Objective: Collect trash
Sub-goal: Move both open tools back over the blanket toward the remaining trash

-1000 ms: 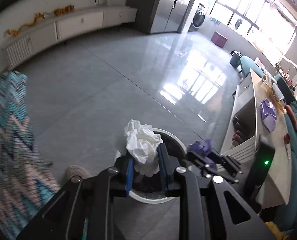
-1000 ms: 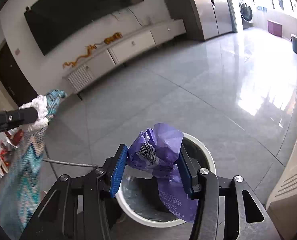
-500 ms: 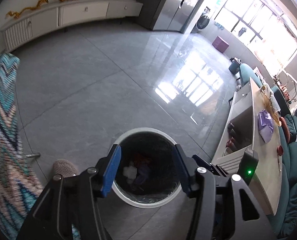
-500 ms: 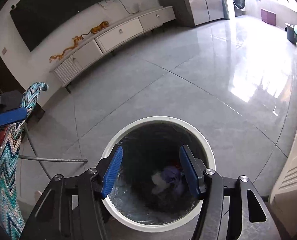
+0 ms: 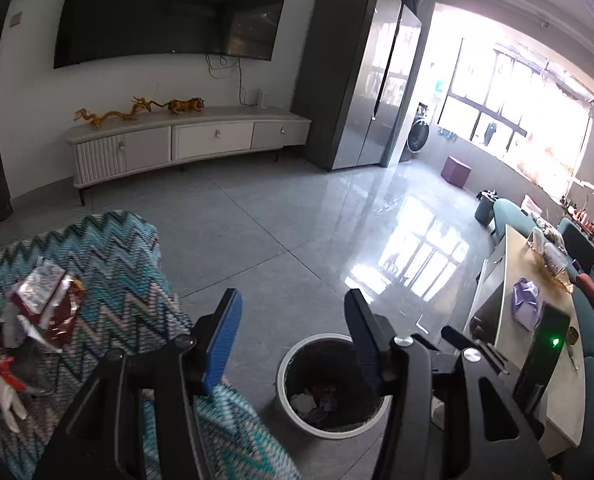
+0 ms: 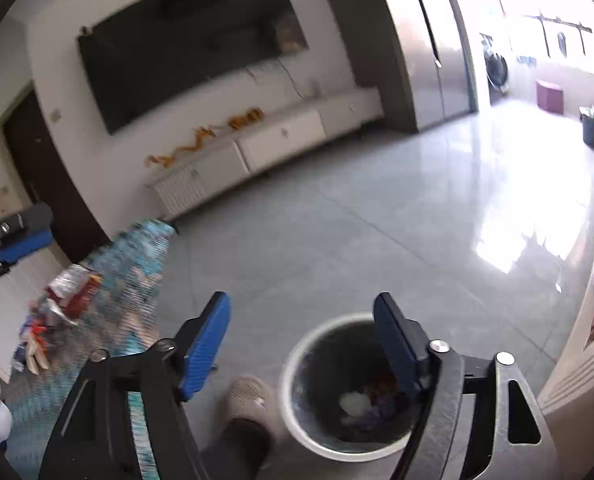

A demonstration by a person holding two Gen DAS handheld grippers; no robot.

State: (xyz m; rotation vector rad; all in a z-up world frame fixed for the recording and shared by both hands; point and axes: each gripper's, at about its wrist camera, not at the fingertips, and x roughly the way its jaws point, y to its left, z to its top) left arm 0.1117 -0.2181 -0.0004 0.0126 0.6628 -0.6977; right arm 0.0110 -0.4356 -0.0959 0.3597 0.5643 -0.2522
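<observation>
Left tongs (image 5: 293, 344) spread, empty; right tongs (image 6: 303, 346) opening, empty (no legible writing).

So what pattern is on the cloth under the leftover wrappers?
A teal, white and dark zigzag on the cloth; clearest in the left wrist view.

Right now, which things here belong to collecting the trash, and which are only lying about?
For the job:
- trash bin, already holding scraps
- wrappers on the zigzag cloth
- purple bag on the table

Only lying about:
- slipper
- golden dragon figures
- purple stool
</observation>
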